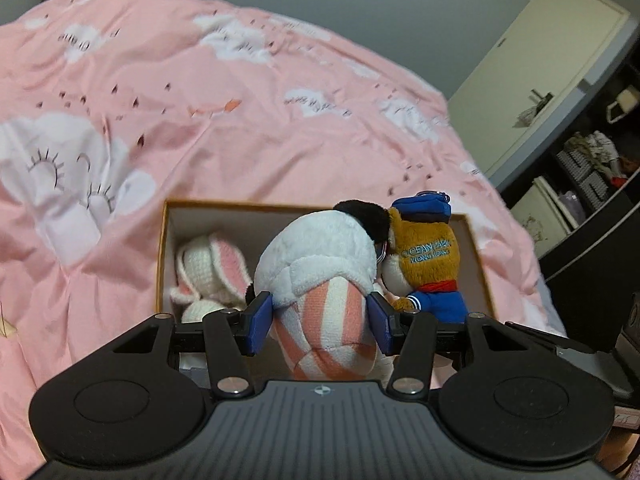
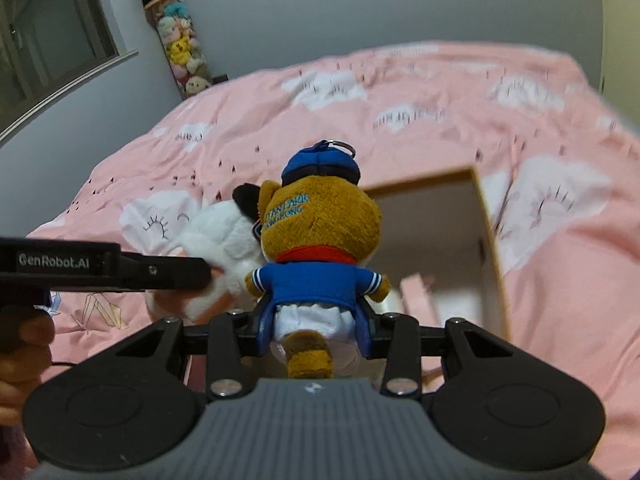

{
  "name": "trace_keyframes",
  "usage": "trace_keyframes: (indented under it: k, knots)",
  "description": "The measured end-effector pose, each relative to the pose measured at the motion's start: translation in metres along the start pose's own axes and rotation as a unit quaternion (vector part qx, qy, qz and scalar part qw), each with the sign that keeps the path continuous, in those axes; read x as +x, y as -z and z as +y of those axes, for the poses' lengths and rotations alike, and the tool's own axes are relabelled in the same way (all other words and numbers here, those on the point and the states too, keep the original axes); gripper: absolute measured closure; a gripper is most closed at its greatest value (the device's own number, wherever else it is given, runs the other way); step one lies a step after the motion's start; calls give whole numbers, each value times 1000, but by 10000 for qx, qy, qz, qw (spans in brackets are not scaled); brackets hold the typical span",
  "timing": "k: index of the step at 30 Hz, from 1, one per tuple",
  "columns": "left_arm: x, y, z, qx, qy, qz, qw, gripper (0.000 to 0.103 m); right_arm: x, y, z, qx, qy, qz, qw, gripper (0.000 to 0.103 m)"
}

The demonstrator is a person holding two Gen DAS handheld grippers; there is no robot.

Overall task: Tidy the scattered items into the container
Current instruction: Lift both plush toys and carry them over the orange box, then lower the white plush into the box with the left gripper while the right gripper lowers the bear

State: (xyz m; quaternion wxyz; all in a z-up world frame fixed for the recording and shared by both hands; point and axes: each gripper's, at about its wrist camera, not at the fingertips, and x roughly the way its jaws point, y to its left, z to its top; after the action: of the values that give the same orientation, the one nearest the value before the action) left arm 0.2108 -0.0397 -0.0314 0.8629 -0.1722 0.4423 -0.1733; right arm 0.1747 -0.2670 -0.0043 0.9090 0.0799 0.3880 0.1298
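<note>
An open cardboard box [image 1: 162,248] [image 2: 490,236] lies on the pink bed. My left gripper [image 1: 320,320] is shut on a white plush with pink-striped legs [image 1: 324,260] [image 2: 220,240], held over the box. My right gripper [image 2: 316,328] is shut on a brown bear plush in a blue sailor shirt and cap [image 2: 320,236] [image 1: 428,256], which hangs beside the white plush at the box's right side. A white and pink crochet bunny [image 1: 208,268] lies inside the box at its left end.
The pink cloud-print duvet [image 1: 200,100] [image 2: 400,112] spreads all around the box. A dark shelf unit with clutter [image 1: 592,168] stands to the right of the bed. A column of soft toys [image 2: 176,36] hangs in the far corner by a window.
</note>
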Motion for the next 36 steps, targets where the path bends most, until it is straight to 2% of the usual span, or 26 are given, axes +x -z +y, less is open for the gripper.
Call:
trace_keyframes:
  k: [4,8,16,22,28,29,34,36]
  knots:
    - [11,4,8,-119,4,95,9999,44,18,3,-4,195,-106,246,9995,60]
    - [17,5,9,-39,-2,89,10000,43,31,4,-5,201,-144,431,9988,60]
    - [31,15,8,194,66,192,9996,39,50,10,-10,116,21,764,9970,58]
    - [33,20,2,493,81,267,9984,36,47,11,-8,-99,196,776,9967,53]
    - [29,26,-2,661,104,272,9974,33,42,15,-8,-266,335,759,9962,44]
    - [26,27,-2,681,80,246,9973,33,40,15,-8,-315,384,719,9962,40]
    - [20,26,0,585,147,190,9980,33,30,11,-8,-374,432,571,9967,39]
    - [20,27,-1,573,70,156,9982,44,25,9,-7,-378,426,454,9973,39]
